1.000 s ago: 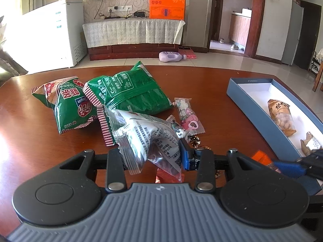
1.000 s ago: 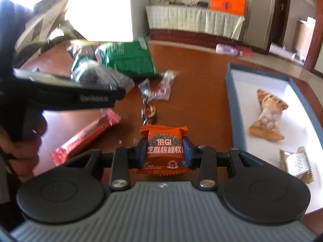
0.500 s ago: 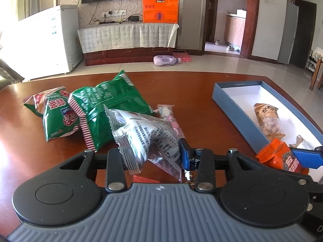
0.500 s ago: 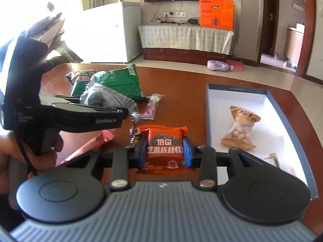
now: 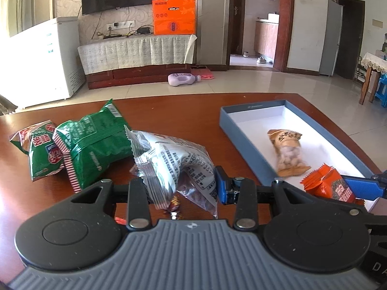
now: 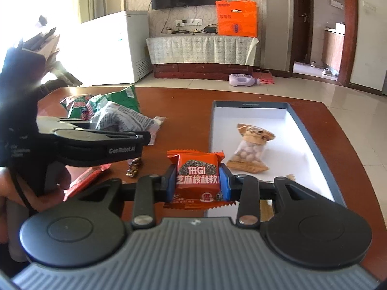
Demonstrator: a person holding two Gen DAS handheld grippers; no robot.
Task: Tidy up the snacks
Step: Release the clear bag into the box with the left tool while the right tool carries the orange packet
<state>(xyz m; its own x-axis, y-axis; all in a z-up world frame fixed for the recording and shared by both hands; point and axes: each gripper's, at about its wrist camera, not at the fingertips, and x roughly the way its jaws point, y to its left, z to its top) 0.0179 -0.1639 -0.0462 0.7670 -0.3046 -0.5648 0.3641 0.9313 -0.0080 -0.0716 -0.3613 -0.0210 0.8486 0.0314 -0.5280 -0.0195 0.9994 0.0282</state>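
Observation:
My left gripper (image 5: 183,186) is shut on a silver-white printed snack bag (image 5: 174,162) and holds it above the brown table. My right gripper (image 6: 197,181) is shut on a small orange snack packet (image 6: 197,176), held near the front left edge of the blue box (image 6: 251,104). The orange packet also shows in the left wrist view (image 5: 329,183), over the blue box (image 5: 241,130). A tan bag of white balls (image 6: 251,145) lies inside the box. The left gripper shows in the right wrist view (image 6: 145,137).
Two green snack bags (image 5: 94,137) lie on the table's left. A red bar wrapper (image 6: 84,181) and a small dark candy (image 6: 133,169) lie under the left gripper. A small packet (image 6: 290,177) peeks out in the box's near end.
Both grippers have risen and moved right toward the blue box, each still holding its snack. The orange packet now hangs at the box's near edge.

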